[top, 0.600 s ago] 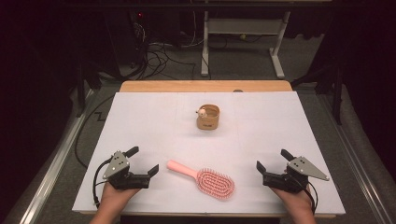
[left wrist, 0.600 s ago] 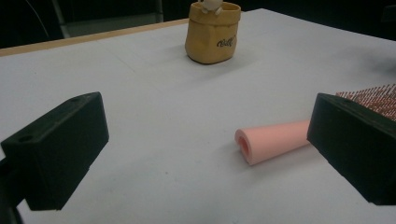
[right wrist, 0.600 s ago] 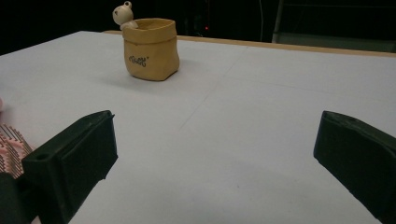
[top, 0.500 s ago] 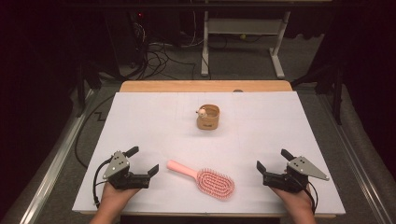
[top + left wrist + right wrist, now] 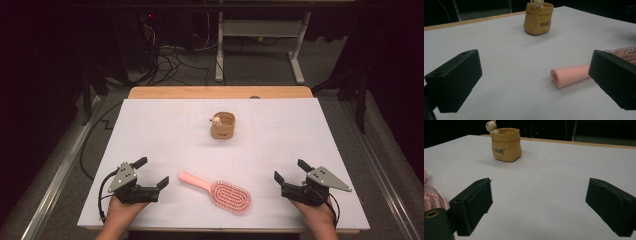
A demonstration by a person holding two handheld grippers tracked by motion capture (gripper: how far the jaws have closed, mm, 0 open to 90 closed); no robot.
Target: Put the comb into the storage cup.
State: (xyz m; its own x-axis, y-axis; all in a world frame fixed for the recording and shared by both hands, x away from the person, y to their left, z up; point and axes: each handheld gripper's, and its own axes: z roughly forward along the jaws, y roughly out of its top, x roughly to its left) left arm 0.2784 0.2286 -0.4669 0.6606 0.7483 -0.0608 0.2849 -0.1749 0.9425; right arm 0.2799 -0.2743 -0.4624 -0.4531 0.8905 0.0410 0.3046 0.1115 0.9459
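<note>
High view matches earlier: left gripper [image 5: 153, 173] and right gripper [image 5: 290, 170] both spread, flanking hairbrush [image 5: 220, 192] unmoved

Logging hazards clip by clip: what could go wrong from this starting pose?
1. The pink hairbrush lies flat with its handle pointing at the left hand-held gripper; a pinch on the round handle could roll or skid it.
2. The small tan pot with a figurine on its rim looks light; a careless reach may tip it.
</note>
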